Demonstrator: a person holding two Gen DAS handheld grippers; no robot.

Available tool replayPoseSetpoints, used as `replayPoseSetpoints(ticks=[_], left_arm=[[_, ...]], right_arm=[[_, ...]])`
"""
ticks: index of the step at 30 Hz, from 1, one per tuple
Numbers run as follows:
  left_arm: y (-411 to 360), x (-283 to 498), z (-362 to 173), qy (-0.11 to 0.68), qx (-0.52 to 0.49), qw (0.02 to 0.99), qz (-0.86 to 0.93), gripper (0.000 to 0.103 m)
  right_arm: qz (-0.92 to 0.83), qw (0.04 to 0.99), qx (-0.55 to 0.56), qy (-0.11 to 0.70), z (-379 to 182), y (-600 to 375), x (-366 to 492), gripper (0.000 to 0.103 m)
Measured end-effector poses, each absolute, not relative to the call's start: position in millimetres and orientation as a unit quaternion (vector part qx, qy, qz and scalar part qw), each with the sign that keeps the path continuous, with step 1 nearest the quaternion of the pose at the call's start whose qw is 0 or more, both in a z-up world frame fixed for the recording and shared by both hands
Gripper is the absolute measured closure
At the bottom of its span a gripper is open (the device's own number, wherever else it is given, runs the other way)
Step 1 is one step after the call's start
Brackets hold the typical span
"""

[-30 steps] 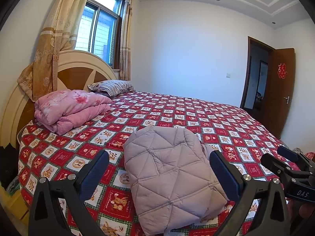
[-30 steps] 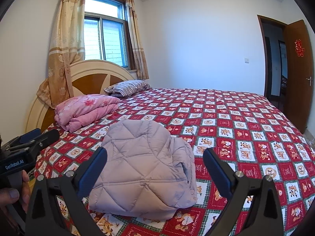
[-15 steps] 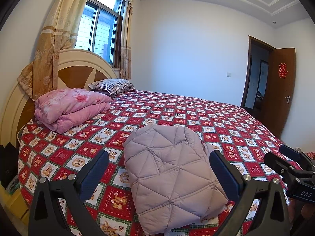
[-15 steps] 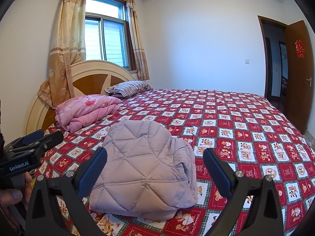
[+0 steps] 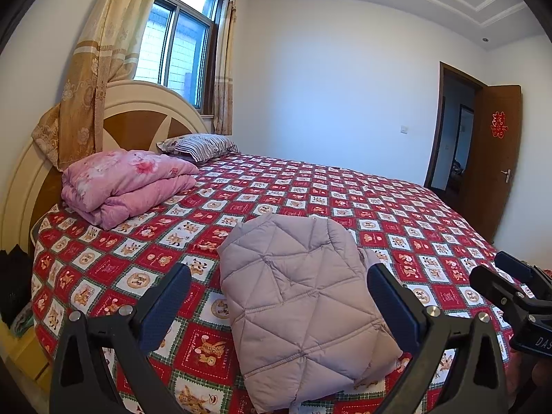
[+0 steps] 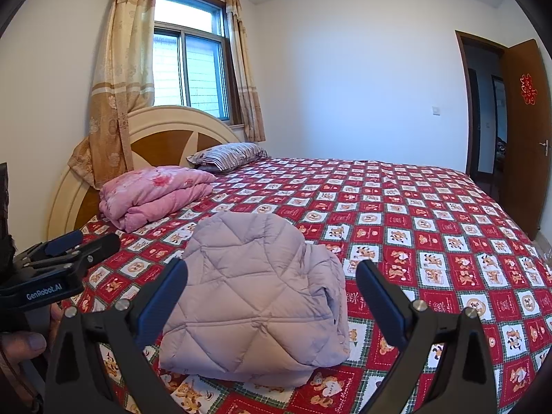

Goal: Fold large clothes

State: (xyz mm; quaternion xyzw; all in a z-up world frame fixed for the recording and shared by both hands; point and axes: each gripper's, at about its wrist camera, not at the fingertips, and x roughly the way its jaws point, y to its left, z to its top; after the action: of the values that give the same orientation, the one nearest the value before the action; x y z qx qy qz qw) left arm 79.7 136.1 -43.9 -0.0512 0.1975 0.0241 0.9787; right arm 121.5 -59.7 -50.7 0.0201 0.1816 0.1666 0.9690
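A pale lilac quilted jacket (image 5: 296, 296) lies folded into a compact bundle on the near part of the bed; it also shows in the right wrist view (image 6: 255, 296). My left gripper (image 5: 279, 296) is open and empty, held back above the bed's near edge, jaws wide on either side of the jacket. My right gripper (image 6: 272, 293) is open and empty, likewise held back from the jacket. The right gripper shows at the right edge of the left wrist view (image 5: 510, 289). The left gripper shows at the left edge of the right wrist view (image 6: 62, 258).
The bed carries a red checked cartoon bedspread (image 5: 396, 214). A folded pink quilt (image 5: 124, 183) and a striped pillow (image 5: 196, 145) lie by the headboard (image 5: 145, 117). A curtained window is behind it. An open brown door (image 5: 490, 158) stands at the far right.
Both grippers have drifted slightly; the jacket and the jaws look the same.
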Motion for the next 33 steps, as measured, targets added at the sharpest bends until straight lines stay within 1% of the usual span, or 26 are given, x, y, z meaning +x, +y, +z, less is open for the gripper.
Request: replayPoseSetpoints(ticks=[12, 17, 22, 33], left_arm=[[135.6, 81.0, -45.8, 0.200, -0.048, 0.978, 0.037, 0.001], [132.5, 82.9, -45.7, 0.203, -0.030, 0.977, 0.056, 0.001], [129.7, 83.1, -45.3, 0.203, -0.031, 0.977, 0.048, 0.001], [129.8, 90.2, -52.3, 0.219, -0.049, 0.973, 0.051, 0.001]], right_arm=[[0.169, 0.969, 0.020, 0.179, -50.2, -59.6, 119.9, 0.003], [0.169, 0.972, 0.021, 0.165, -43.3, -56.9, 114.7, 0.003], [0.167, 0.973, 0.024, 0.156, -40.9, -58.1, 112.3, 0.001], [0.165, 0.973, 0.024, 0.159, -44.3, -60.0, 113.8, 0.000]])
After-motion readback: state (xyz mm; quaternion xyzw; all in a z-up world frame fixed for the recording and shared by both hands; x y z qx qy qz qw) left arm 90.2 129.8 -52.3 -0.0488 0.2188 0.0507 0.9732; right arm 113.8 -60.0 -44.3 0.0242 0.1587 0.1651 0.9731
